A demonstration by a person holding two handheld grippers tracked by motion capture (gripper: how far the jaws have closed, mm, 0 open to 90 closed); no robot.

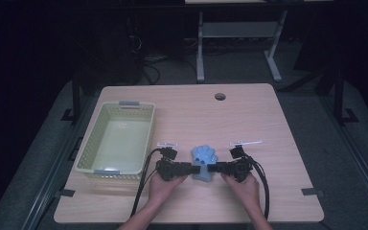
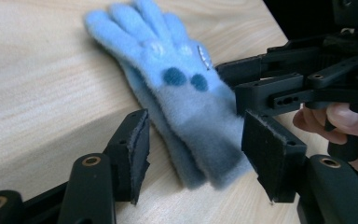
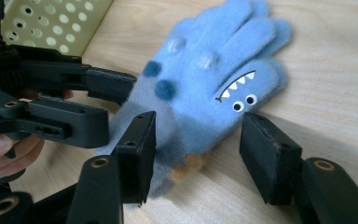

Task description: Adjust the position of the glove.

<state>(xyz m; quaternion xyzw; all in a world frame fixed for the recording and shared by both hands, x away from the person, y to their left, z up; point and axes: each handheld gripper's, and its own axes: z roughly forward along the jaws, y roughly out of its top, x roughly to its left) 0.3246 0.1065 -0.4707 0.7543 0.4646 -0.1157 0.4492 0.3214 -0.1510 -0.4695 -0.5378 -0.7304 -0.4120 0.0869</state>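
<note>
Where the high view looks down, a light wooden table (image 1: 268,124) carries every item listed, with a round cable hole (image 1: 220,96) near its far edge.

Basket (image 1: 88,143): pale yellow-green plastic, perforated walls, grey handle clips at the near and far rims; stands on the table's left half, nothing visible inside it. One corner of it appears at the upper left of the right gripper view.

Left hand (image 1: 164,184) and right hand (image 1: 242,184): enter from the near edge, one grip each, cables trailing toward the person.

Left gripper (image 2: 195,154): black, pointed at the glove from the left. Jaws stand wide apart, the glove's cuff end lying between them; the pads do not press it.

Right gripper (image 3: 196,156): black, pointed at the glove from the right, facing the left gripper. Jaws likewise wide apart, the lower part of the glove between them, nothing clamped.

Glove (image 1: 204,160): fuzzy light blue, lying flat on the table near its front middle, just right of the basket, fingers pointing away from the person. Dark blue dots on the back; a printed toothed mouth and two small eyes on the thumb side; orange patch at the cuff.

Two small white tags (image 1: 246,143): on the table just beyond the grippers, one on each side.
</note>
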